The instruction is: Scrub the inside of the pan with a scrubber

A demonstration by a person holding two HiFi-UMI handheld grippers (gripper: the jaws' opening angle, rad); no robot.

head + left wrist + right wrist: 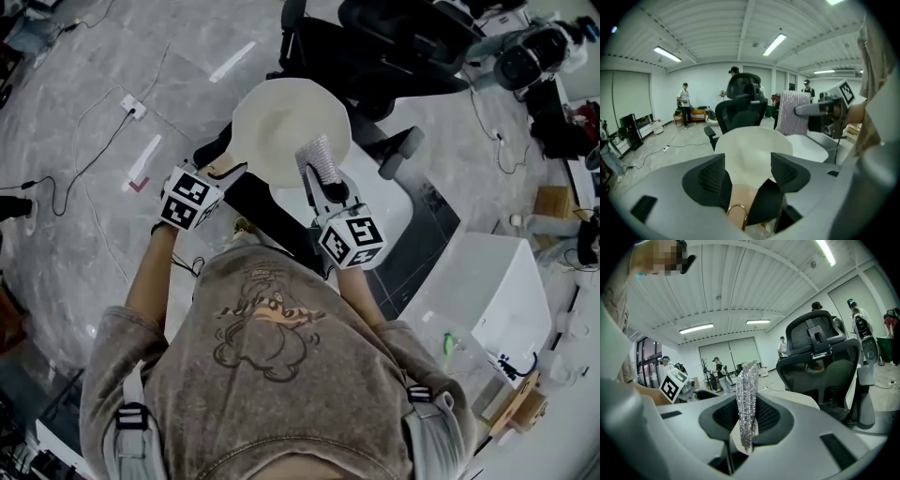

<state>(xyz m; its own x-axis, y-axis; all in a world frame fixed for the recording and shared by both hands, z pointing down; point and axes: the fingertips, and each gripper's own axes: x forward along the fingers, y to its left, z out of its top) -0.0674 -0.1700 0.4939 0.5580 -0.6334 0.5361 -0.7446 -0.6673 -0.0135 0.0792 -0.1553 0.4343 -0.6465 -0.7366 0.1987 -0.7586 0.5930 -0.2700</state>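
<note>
A pan (pixel 286 127) with a pale cream inside is in front of me, seen in the left gripper view as a white disc (pixel 752 150). Its dark handle (pixel 761 204), with a tan part and a copper ring, lies between the jaws of my left gripper (pixel 749 168), which stand wide apart and do not press on it. The left gripper (pixel 220 161) is at the pan's near left rim. My right gripper (pixel 323 178) is shut on a silvery mesh scrubber (pixel 746 399), held upright over the pan's near right rim (pixel 322 157).
A black office chair (pixel 394 47) stands just beyond the pan. A white rounded table (pixel 384 211) lies under and right of the right gripper, and a white box (pixel 497 281) further right. Cables (pixel 94 141) run over the floor at the left. A person (pixel 685 103) stands at the room's far end.
</note>
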